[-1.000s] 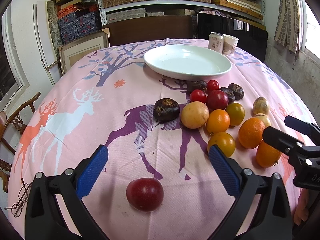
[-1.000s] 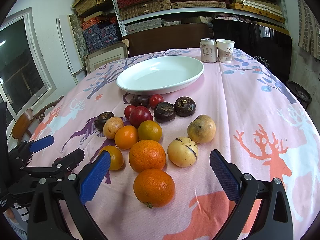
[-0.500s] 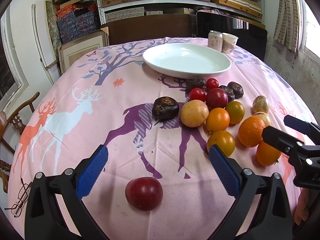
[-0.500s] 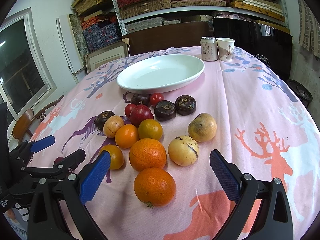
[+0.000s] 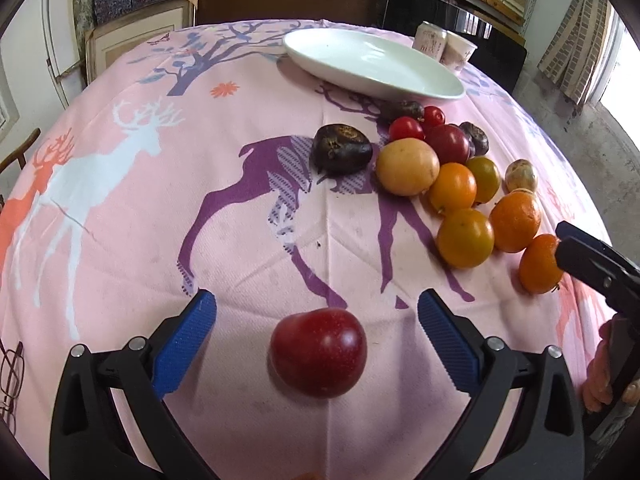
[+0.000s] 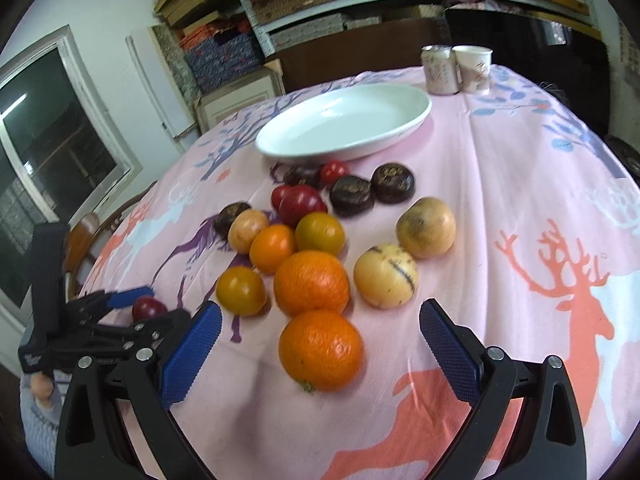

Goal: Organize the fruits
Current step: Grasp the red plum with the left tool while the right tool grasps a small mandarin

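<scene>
White plate (image 6: 416,114), two oranges (image 6: 311,283)

Eyeglasses (image 5: 10,376) cut by left edge

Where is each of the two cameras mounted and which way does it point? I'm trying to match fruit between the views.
Left wrist: on the left gripper, looking forward and down over its open blue fingers at the red plum; the right gripper and a hand show at right.
Right wrist: on the right gripper, open before the nearest orange; the left gripper shows at left.
Shared: the white plate, the fruit cluster, the plum.
</scene>
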A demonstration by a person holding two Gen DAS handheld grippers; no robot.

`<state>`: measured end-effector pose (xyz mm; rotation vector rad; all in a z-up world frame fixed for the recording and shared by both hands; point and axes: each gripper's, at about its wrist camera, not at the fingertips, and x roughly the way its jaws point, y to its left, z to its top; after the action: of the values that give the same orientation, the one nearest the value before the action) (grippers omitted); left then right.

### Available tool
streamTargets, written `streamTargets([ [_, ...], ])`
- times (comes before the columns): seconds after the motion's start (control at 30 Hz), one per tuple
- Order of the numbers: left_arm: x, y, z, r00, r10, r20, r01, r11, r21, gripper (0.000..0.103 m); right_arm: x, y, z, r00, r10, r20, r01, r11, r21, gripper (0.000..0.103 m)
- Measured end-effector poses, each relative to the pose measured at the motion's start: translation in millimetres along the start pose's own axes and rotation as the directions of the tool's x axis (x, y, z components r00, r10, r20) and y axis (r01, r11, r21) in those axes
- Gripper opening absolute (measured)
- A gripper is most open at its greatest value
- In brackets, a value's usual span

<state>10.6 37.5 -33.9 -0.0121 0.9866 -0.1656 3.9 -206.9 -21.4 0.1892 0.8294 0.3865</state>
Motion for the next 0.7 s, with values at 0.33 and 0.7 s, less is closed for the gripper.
streamTargets([
  [0.33, -4, -10, -8, 0.999, 0.012, -0.031, -0.007, 0.987, 0.158, 0.099, 10, -15, -7, 0.991, 0.022, -0.134, -0.020, 1.000, 0.019, 0.100],
  [0.7, -23, -8, -12, 0.998, 0.006, 0.055, -0.016, 0.982, 0.187, 0.098, 7, 7, -10, 0.991, -0.081, -0.105, 0.068, 0.990, -0.122, 0.100],
])
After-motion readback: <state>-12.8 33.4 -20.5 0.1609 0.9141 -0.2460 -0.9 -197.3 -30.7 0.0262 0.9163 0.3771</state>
